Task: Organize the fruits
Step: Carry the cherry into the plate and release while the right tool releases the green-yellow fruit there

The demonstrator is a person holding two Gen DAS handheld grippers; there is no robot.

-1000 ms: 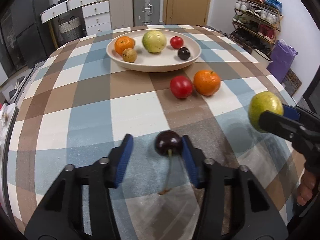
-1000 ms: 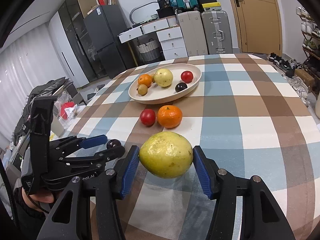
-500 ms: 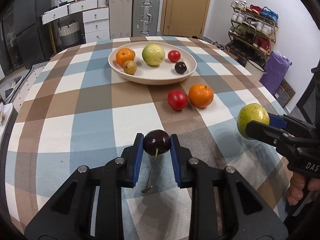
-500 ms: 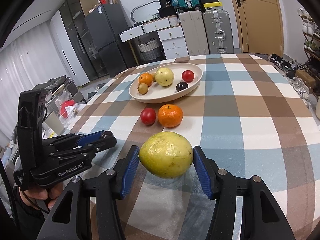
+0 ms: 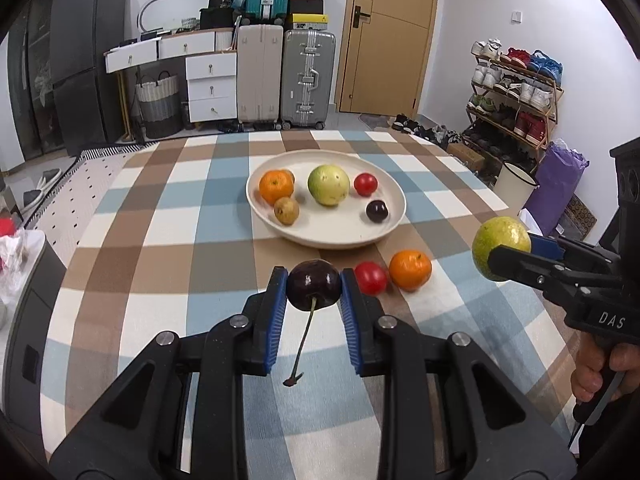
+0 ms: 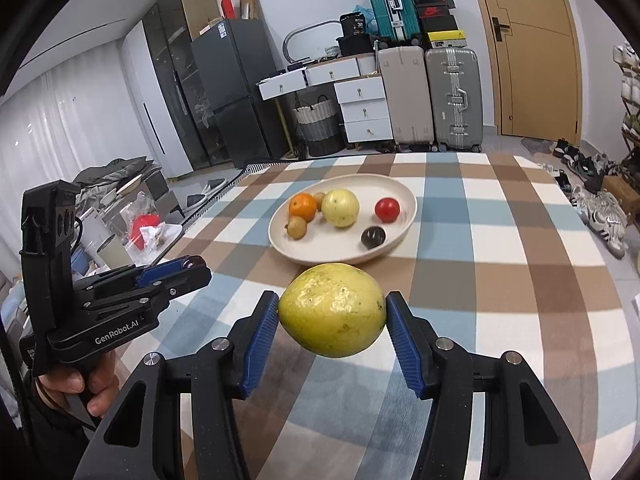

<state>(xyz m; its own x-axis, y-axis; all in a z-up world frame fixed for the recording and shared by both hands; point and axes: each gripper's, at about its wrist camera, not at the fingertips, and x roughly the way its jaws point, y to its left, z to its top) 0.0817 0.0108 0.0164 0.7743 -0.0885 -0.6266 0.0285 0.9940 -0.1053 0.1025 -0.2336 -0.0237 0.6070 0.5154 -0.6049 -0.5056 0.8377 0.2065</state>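
Note:
My left gripper (image 5: 313,286) is shut on a dark cherry (image 5: 314,285) with its stem hanging down, held above the checked table. My right gripper (image 6: 332,312) is shut on a yellow-green guava (image 6: 333,309), also lifted; it shows at the right of the left wrist view (image 5: 501,247). The cream plate (image 5: 332,236) ahead holds an orange (image 5: 276,186), a guava (image 5: 329,184), a red tomato (image 5: 365,184), a dark cherry (image 5: 377,211) and a small brown fruit (image 5: 286,210). A red tomato (image 5: 370,277) and an orange (image 5: 410,270) lie on the cloth in front of the plate.
The table has a checked blue, brown and white cloth (image 5: 168,240). Suitcases (image 5: 308,80), drawers and a basket stand beyond the far edge. A shoe rack (image 5: 516,92) and purple bag (image 5: 560,188) stand to the right, off the table.
My left gripper closed on the cherry and lifted it off the cloth. Both grippers tilted up and rose, the right one still holding the guava.

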